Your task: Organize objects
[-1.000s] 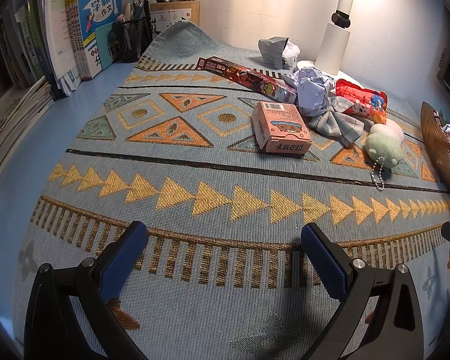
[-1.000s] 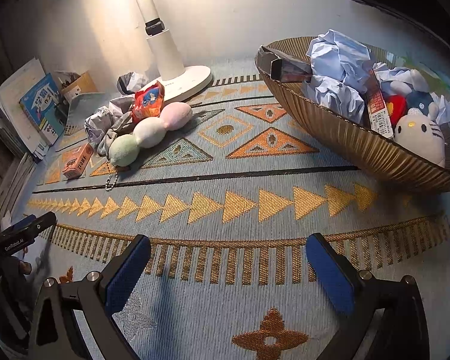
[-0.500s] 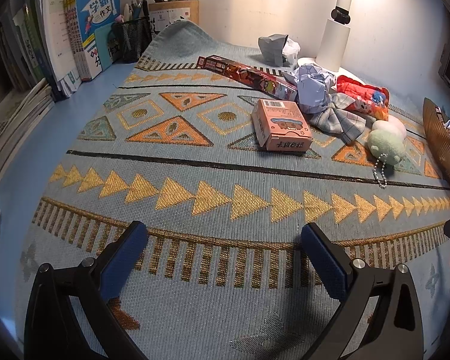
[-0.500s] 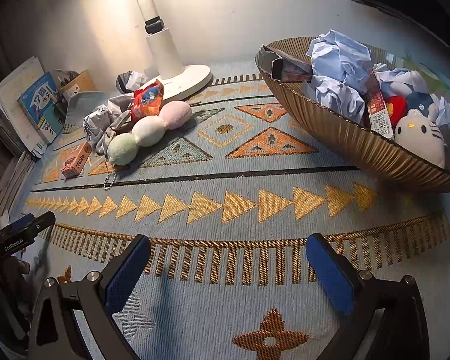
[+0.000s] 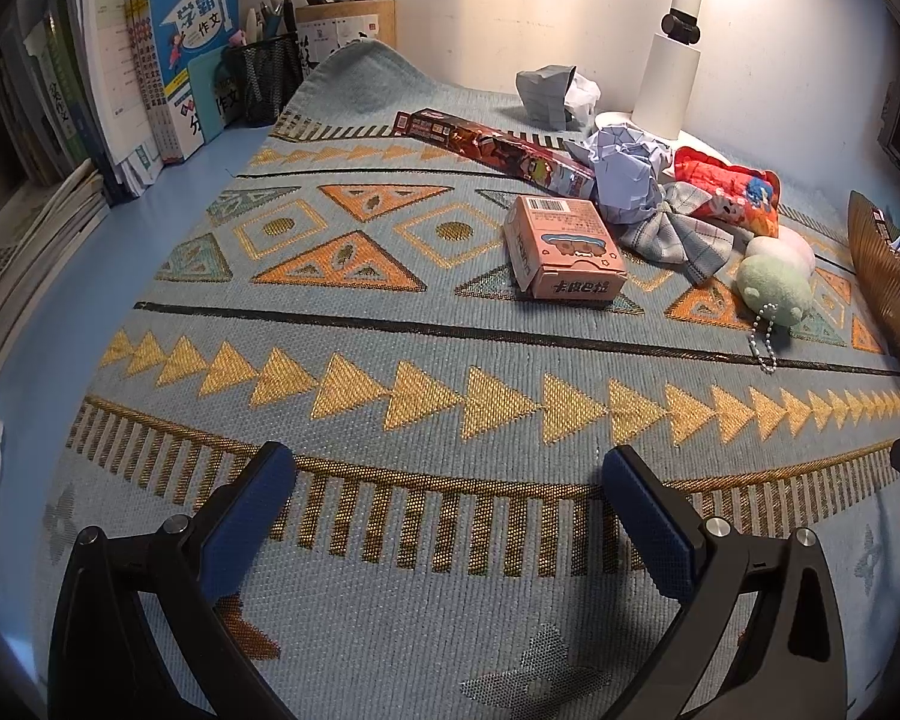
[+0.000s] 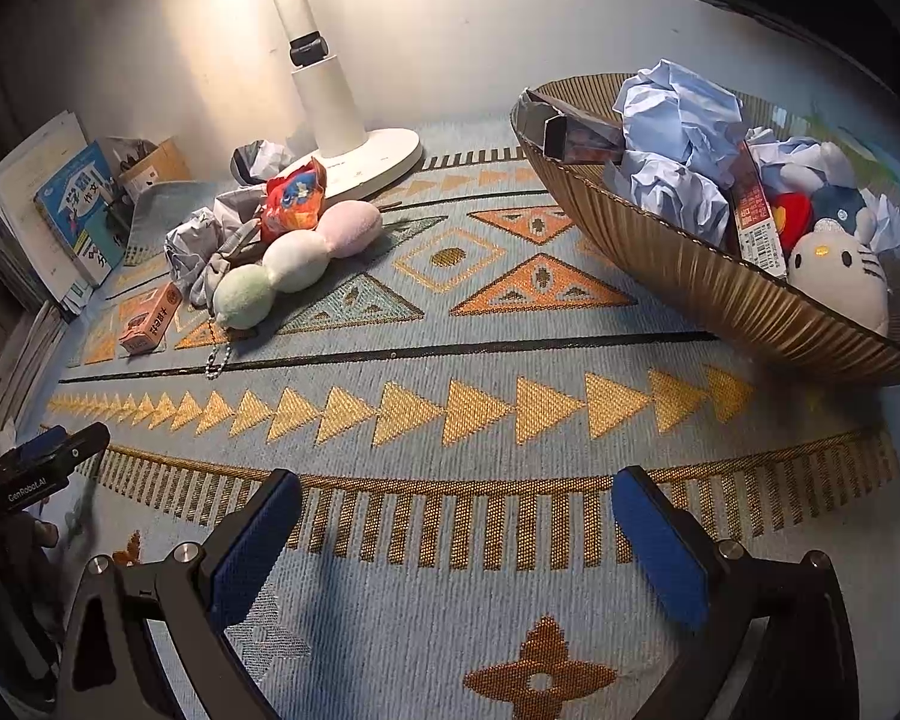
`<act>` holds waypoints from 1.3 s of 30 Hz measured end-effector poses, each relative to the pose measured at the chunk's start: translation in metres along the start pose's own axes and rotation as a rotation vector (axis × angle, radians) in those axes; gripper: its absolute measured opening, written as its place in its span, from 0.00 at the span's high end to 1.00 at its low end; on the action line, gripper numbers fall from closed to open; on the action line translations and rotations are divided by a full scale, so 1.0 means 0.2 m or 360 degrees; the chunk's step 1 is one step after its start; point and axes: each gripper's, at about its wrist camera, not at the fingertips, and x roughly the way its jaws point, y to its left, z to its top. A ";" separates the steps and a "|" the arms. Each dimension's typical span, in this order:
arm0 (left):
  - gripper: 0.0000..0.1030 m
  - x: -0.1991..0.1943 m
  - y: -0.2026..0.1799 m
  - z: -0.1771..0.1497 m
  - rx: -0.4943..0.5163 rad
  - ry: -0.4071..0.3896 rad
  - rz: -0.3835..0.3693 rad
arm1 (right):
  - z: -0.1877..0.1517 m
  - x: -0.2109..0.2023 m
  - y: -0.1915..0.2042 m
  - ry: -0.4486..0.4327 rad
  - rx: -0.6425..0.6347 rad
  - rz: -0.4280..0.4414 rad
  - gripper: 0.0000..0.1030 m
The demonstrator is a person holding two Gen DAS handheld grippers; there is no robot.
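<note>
Both claws are being held apart and empty above the patterned mat. Ahead of the left claw [image 5: 444, 474], slightly to its right, a pink box [image 5: 561, 246] is being seen lying on the mat [image 5: 354, 372], with crumpled paper [image 5: 627, 180] just beyond. Ahead-left of the right claw [image 6: 456, 498], a dango plush [image 6: 297, 255] is lying; ahead-right, a woven basket [image 6: 678, 276] is being filled with toys.
</note>
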 end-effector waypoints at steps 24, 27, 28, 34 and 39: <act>0.01 -0.03 0.00 0.06 0.0112 -0.0025 -0.0170 | 0.01 0.06 0.10 0.0138 -0.0196 -0.0219 0.00; 0.01 -0.06 -0.05 0.17 0.0243 -0.0111 -0.0154 | 0.05 0.05 0.15 0.0154 -0.0156 -0.0063 0.12; 0.01 -0.05 -0.07 0.22 0.0260 -0.0124 -0.0192 | 0.09 0.05 0.20 0.0138 -0.0153 0.0039 0.13; 0.04 0.18 -0.22 0.40 0.0338 -0.0036 -0.0266 | 0.34 0.17 0.42 0.0124 0.0007 0.0155 0.13; 0.47 0.25 -0.28 0.36 0.0364 -0.0049 -0.0236 | 0.44 0.33 0.42 0.0162 0.0238 0.0163 0.13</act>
